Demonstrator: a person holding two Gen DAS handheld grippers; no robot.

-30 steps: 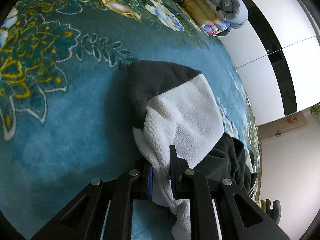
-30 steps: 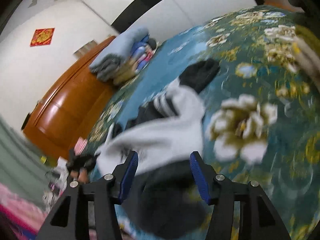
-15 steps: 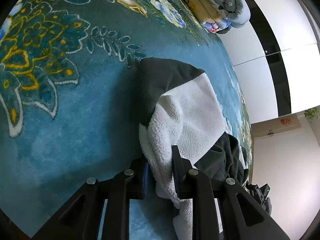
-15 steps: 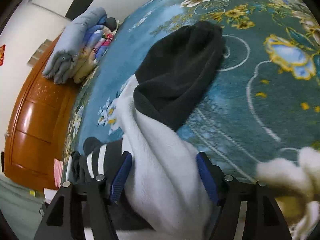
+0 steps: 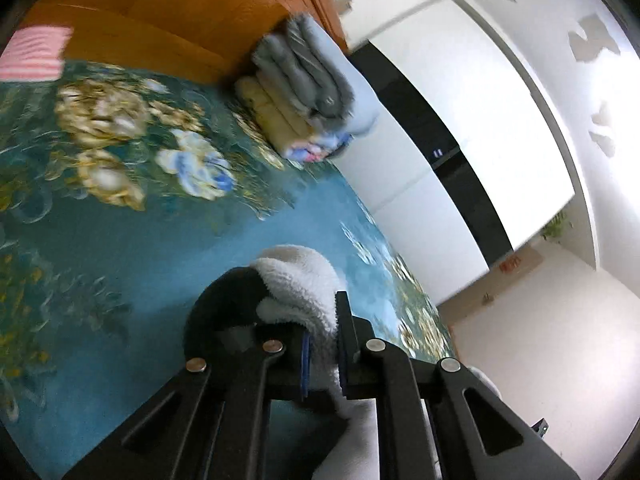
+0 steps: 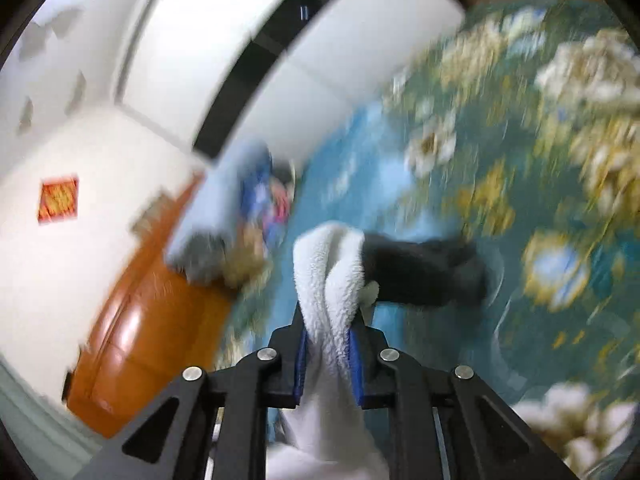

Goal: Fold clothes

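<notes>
Blurrily, left claw (image 5: 322, 344) and right claw (image 6: 329, 354) each clamp fleece garment (image 6: 328, 276).

— What does the garment (image 5: 298, 280) look like?
— Fleecy: white pile with a black part. It is bunched, lifted over the blue flowered blanket (image 5: 120, 216).
— And the black part (image 6: 424, 272)?
— It sticks out sideways from the white fold.

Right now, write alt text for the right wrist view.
The right tongs are shut on a white and black fleece lifted over a teal floral blanket. Folded quilts lie by an orange headboard behind; the picture is motion-blurred.
</notes>
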